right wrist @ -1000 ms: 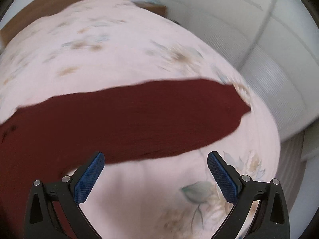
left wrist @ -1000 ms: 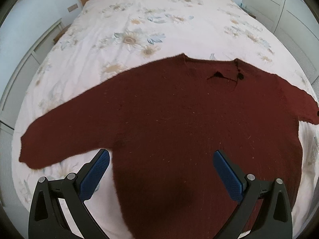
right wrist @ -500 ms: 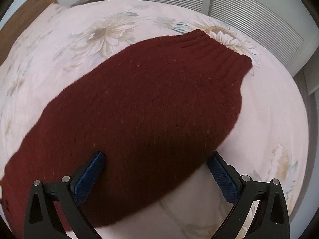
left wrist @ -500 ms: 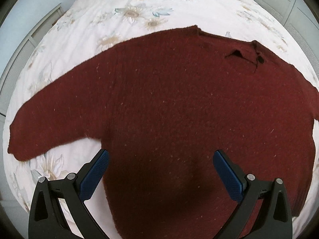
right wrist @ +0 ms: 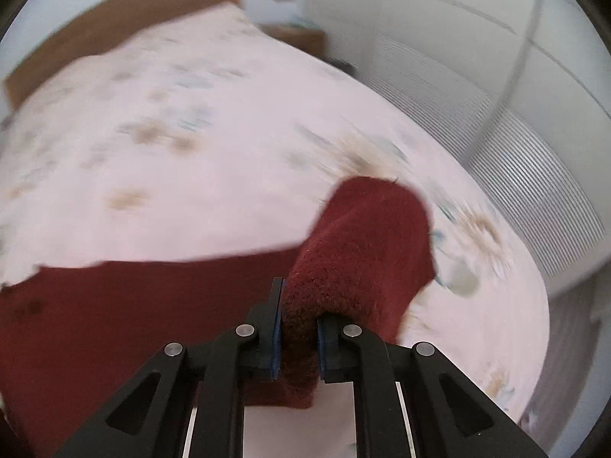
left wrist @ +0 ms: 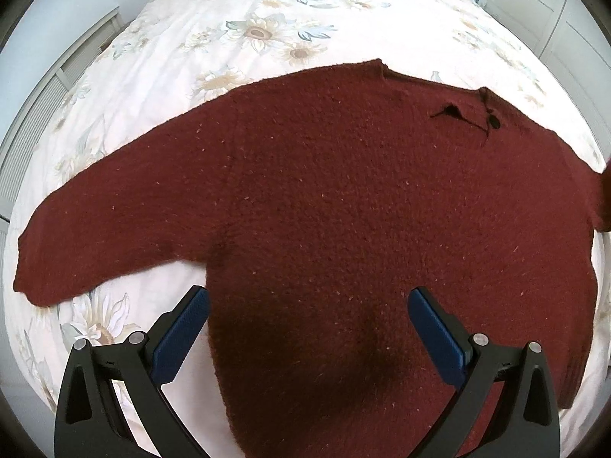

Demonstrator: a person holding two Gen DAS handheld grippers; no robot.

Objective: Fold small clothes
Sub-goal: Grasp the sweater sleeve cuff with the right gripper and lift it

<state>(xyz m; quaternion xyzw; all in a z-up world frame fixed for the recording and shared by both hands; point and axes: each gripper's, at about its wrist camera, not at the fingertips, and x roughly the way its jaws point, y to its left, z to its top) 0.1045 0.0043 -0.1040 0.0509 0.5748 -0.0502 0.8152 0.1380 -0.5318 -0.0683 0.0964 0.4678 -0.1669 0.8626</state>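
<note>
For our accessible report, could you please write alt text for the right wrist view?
The right hand-held gripper is shut on the bunched sleeve of a dark red sweater, lifting it above a floral bedspread. The background is motion-blurred; a wooden headboard and white louvred doors show behind.

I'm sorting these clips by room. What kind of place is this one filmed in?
Most likely a bedroom. A dark red sweater lies spread on a bed with a floral bedspread, a wooden headboard stands at its far end, and white louvred closet doors run alongside.
</note>
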